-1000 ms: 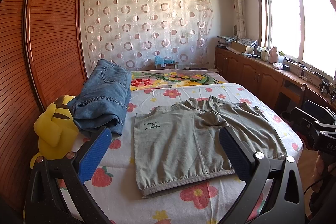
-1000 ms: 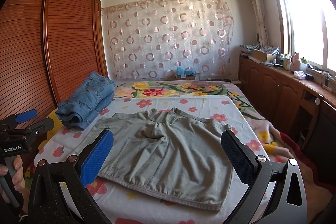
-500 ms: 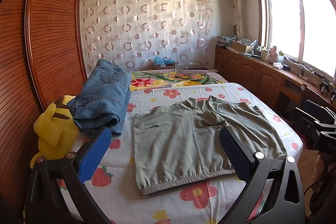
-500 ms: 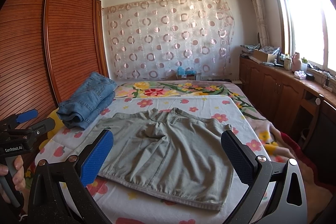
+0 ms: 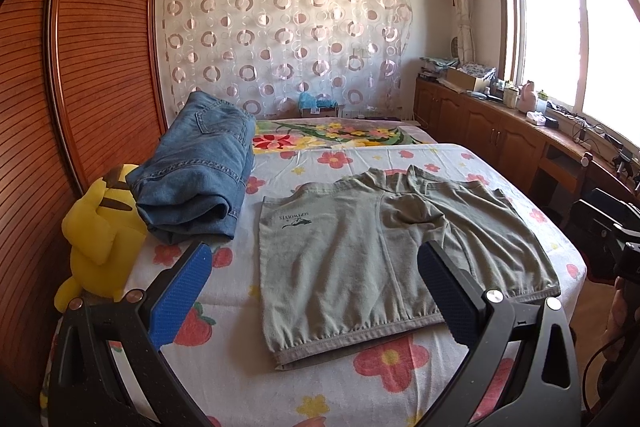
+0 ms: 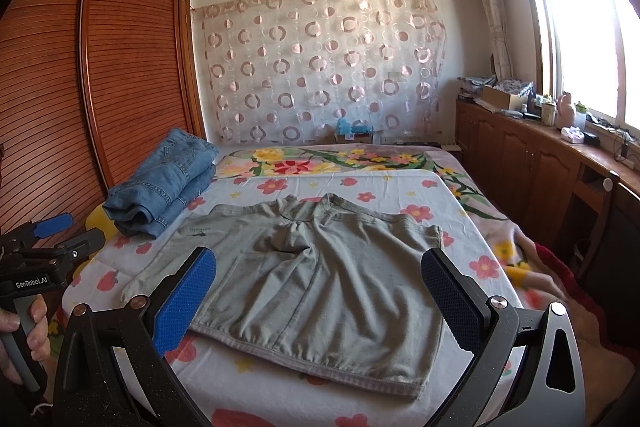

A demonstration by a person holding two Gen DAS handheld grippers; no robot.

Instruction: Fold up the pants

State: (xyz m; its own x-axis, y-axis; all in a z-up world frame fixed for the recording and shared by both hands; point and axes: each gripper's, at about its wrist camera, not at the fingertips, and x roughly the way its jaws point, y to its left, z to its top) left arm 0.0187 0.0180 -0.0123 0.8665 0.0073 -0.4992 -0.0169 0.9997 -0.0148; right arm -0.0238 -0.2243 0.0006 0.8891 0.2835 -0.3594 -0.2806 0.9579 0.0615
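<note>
Grey pants (image 6: 320,279) lie flat beyond both parted claws.

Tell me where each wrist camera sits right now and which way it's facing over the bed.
Left wrist: behind the open left gripper, near the bed's left foot, facing the circle-patterned curtain over the flat grey-green shorts; a hand on the right gripper shows at the right edge.
Right wrist: behind the open right gripper, further right, same heading; the hand holding the left gripper shows lower left.
Shared: shorts, folded blue jeans, yellow plush toy, curtain.
</note>
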